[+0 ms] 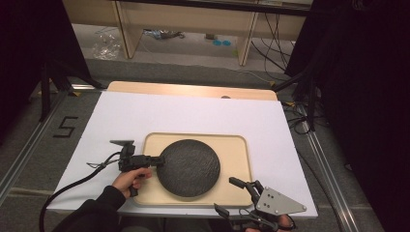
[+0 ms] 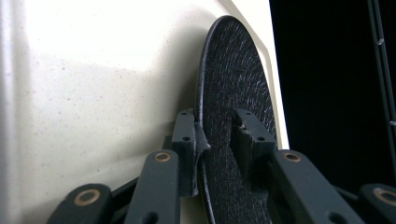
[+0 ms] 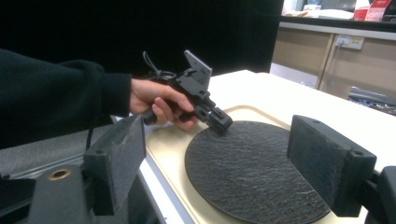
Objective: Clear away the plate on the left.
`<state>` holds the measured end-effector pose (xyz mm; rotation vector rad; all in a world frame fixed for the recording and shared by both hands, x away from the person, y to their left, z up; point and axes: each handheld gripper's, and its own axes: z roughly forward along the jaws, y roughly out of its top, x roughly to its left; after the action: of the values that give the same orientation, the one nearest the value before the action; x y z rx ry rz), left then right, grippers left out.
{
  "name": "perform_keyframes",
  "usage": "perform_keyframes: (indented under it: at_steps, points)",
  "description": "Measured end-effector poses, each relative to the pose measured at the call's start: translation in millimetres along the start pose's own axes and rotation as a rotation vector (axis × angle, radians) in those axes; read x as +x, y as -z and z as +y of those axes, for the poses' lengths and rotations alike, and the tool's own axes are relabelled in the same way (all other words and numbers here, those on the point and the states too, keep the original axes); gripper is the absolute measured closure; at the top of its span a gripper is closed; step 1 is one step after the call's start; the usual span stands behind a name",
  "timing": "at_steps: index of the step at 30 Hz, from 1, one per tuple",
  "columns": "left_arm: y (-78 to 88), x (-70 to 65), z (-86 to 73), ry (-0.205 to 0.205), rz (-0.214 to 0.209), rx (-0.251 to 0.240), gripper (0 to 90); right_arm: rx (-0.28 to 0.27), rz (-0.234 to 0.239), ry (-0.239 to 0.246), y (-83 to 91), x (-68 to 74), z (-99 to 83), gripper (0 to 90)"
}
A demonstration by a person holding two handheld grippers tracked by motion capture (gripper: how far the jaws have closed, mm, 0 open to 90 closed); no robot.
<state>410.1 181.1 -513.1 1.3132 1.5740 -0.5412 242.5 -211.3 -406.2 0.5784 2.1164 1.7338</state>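
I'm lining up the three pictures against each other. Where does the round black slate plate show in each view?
High view: black slate plate lies centre on the beige tray.
Left gripper view: edge-on, centre, between the left tongs.
Right gripper view: low centre, flat on the tray.
Shared landmark: the beige tray.

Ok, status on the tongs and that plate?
Left tongs straddling plate rim, loose. Right tongs open, idle. Plate flat on tray. Nothing blocking.

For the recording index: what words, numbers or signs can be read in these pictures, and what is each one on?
"5": black tape marking on the grey floor left of the table.
Red packaging on the far counter in the right gripper view: print too blurred to read.
Nothing is written on the dark round plate or the beige tray.
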Motion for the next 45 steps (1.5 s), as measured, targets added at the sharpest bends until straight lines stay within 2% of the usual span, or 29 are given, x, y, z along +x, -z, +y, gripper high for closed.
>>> perform_keyframes:
  at_steps: [7, 15, 17, 24, 27, 28, 29, 30, 32, 34, 38, 41, 45]
  points:
    - [-1.6, -0.1, -0.6, -0.005, -0.016, 0.0, 67.3, 0.026, 0.007, 0.01, 0.0, 2.2, 0.7, 20.6]
    - [-4.6, -0.6, -1.7, 0.0, -0.037, -0.001, 66.2, 0.021, 0.008, 0.014, -0.9, 1.8, 0.6, 20.6]
    - [-5.2, -1.7, -0.7, -0.001, -0.039, 0.012, 65.4, 0.017, 0.008, 0.015, -0.4, 1.6, 1.0, 20.7]
    - [-5.0, -2.1, 2.3, -0.041, -0.051, 0.045, 60.2, 0.007, 0.017, 0.008, -0.4, 1.2, 0.7, 20.6]
    - [-4.3, -3.4, 2.7, -0.057, -0.049, 0.05, 56.2, 0.011, 0.005, 0.009, 0.8, 1.3, 0.7, 20.6]
    - [-3.3, -5.3, 3.2, -0.059, -0.042, 0.05, 55.3, -0.009, 0.006, 0.012, -0.4, 0.7, 0.4, 20.6]
    - [-2.1, -4.5, 4.1, -0.077, -0.044, 0.051, 54.0, 0.005, -0.001, 0.007, 0.7, 0.9, 0.4, 20.5]
    - [-0.4, -6.3, 5.7, -0.073, -0.028, 0.049, 52.9, 0.011, -0.001, 0.015, 1.3, 0.4, 0.4, 20.5]
    - [3.6, -7.1, 8.1, -0.096, -0.016, 0.038, 50.8, 0.007, -0.01, 0.011, 1.5, 1.0, 0.6, 20.6]
    - [7.7, -9.0, 10.6, -0.115, 0.011, 0.036, 47.0, 0.005, 0.001, 0.005, 1.0, 0.8, 0.1, 20.5]
    - [14.4, -11.1, 13.6, -0.141, 0.015, 0.042, 43.9, 0.009, -0.009, 0.008, 2.0, 0.8, 0.6, 20.5]
    - [16.8, -12.0, 14.2, -0.132, 0.029, 0.051, 39.5, 0.015, -0.005, 0.017, 2.4, 0.5, 0.5, 20.6]
    - [22.2, -15.9, 13.4, -0.157, 0.029, 0.054, 36.9, 0.014, -0.004, 0.018, 2.7, 0.6, 0.5, 20.6]
